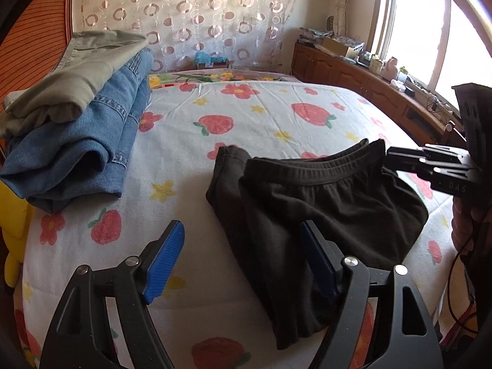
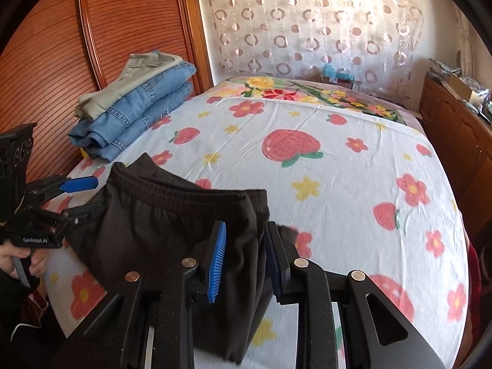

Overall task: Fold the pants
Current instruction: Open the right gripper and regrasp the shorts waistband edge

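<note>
Black pants (image 1: 326, 203) lie folded on the bed, waistband toward the far side; they also show in the right wrist view (image 2: 160, 227). My left gripper (image 1: 243, 264) is wide open, its right blue pad resting over the pants' near edge, its left pad over the bare sheet. My right gripper (image 2: 246, 264) has its blue pads on either side of a fold of the pants' edge with a gap left between them; it looks partly closed but not clamped. The right gripper also shows at the waistband in the left wrist view (image 1: 390, 156).
A stack of folded jeans (image 1: 80, 147) with a khaki garment (image 1: 80, 70) on top sits at the bed's far left by the wooden headboard (image 2: 46, 70). The strawberry-print sheet (image 2: 338, 169) spreads to the right. A wooden cabinet (image 1: 353, 77) runs under the window.
</note>
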`<state>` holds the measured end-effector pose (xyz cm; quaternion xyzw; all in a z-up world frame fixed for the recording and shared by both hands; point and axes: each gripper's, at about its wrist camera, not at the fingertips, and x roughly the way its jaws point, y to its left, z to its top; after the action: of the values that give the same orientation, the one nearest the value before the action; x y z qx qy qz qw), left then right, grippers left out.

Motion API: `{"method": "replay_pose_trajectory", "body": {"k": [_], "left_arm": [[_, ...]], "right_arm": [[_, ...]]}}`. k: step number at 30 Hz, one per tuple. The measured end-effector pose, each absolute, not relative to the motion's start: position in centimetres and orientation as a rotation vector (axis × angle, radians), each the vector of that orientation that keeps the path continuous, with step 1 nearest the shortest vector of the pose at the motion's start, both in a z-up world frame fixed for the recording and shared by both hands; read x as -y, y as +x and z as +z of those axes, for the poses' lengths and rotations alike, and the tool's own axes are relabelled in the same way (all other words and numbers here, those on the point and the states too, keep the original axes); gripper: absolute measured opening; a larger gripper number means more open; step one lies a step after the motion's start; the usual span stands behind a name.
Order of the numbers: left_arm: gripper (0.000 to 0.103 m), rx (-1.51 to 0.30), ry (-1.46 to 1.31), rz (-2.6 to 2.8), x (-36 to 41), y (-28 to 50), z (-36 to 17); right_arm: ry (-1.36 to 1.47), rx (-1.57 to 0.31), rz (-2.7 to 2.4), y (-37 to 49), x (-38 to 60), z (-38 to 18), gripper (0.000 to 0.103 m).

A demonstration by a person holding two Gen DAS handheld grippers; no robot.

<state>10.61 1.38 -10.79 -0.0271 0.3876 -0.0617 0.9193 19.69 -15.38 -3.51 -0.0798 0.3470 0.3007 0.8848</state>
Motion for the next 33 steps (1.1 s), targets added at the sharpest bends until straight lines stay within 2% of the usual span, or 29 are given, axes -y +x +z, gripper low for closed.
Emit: {"method": "replay_pose_trajectory", "body": {"k": [13, 14, 16, 18, 33], "left_arm": [[0.078, -0.818, -0.085, -0.137, -1.8, 10.9, -11.7], [0.078, -0.818, -0.088, -0.137, -1.8, 10.9, -11.7], [0.078, -0.817, -0.089, -0.138, -1.8, 10.9, -11.8], [0.078, -0.812, -0.095, -0.135, -1.9, 10.9, -11.8], [0.078, -0.809, -0.113, -0.125, -2.2, 10.9, -11.9]], "right_arm": [[-0.15, -0.757, 0.664, 22.5, 13.7, -4.2, 0.026], [-0.149, -0.761, 0.669, 22.6, 13.7, -4.3, 0.024], [-0.145, -0.774, 0.676, 23.0, 13.7, -4.6, 0.009], [-0.134, -0.758, 0.664, 23.3, 13.8, -4.6, 0.008], [-0.145, -0.753, 0.597, 23.5, 13.6, -4.8, 0.008]]}}
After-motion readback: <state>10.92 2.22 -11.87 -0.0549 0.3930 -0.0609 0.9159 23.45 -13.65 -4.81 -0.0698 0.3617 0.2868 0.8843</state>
